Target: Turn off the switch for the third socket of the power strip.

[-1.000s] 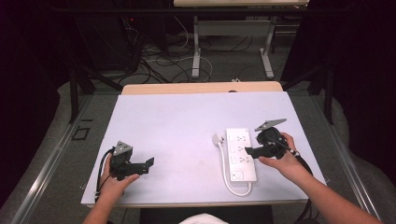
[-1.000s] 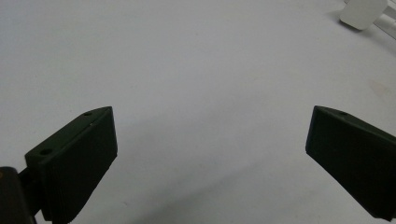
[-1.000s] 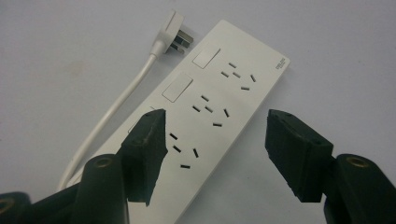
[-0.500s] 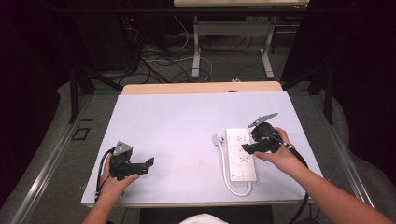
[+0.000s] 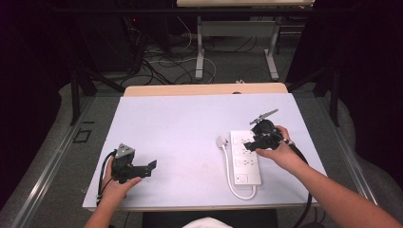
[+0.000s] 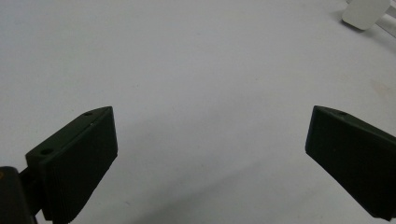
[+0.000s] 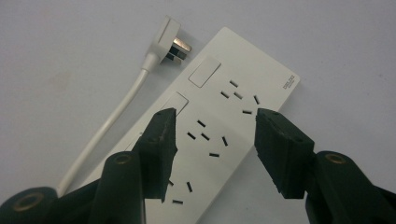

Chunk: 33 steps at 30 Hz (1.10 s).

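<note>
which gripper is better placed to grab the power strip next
Right. The right gripper hangs directly over the white power strip, jaws open and straddling its width. The left gripper is open too, but sits over bare table well to the strip's left, so it would probably need a long reach.

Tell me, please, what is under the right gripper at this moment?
Under the right gripper lies the white power strip, flat on the white table. Its sockets show between the open fingers. The fingers cover some of the strip's near part.
</note>
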Motion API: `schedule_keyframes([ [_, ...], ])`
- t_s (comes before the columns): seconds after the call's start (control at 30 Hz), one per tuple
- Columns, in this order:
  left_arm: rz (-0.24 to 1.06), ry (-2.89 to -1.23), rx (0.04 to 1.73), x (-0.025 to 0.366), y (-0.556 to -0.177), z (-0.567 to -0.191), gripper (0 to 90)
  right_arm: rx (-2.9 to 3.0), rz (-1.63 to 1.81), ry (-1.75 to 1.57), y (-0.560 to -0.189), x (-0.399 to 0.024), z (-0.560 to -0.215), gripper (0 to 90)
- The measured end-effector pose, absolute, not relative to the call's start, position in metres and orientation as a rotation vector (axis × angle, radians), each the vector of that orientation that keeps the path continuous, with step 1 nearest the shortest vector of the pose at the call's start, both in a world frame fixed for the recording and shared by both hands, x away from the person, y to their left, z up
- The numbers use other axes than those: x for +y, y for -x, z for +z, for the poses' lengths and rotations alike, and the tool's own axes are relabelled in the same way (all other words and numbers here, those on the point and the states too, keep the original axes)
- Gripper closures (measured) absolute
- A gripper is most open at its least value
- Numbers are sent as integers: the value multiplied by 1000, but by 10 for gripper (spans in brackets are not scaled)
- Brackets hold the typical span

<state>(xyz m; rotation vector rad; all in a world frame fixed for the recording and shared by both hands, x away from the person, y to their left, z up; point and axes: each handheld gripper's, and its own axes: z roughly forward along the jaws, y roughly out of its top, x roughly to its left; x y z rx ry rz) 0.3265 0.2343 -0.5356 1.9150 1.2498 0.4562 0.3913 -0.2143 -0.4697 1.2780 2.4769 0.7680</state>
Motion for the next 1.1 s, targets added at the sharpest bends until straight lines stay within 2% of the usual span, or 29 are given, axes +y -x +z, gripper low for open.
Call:
schedule_keyframes([
  [1.1,455,-1920,1251,235,-327,-536,24,2479,754,-1319,-423,-188,-490,641],
])
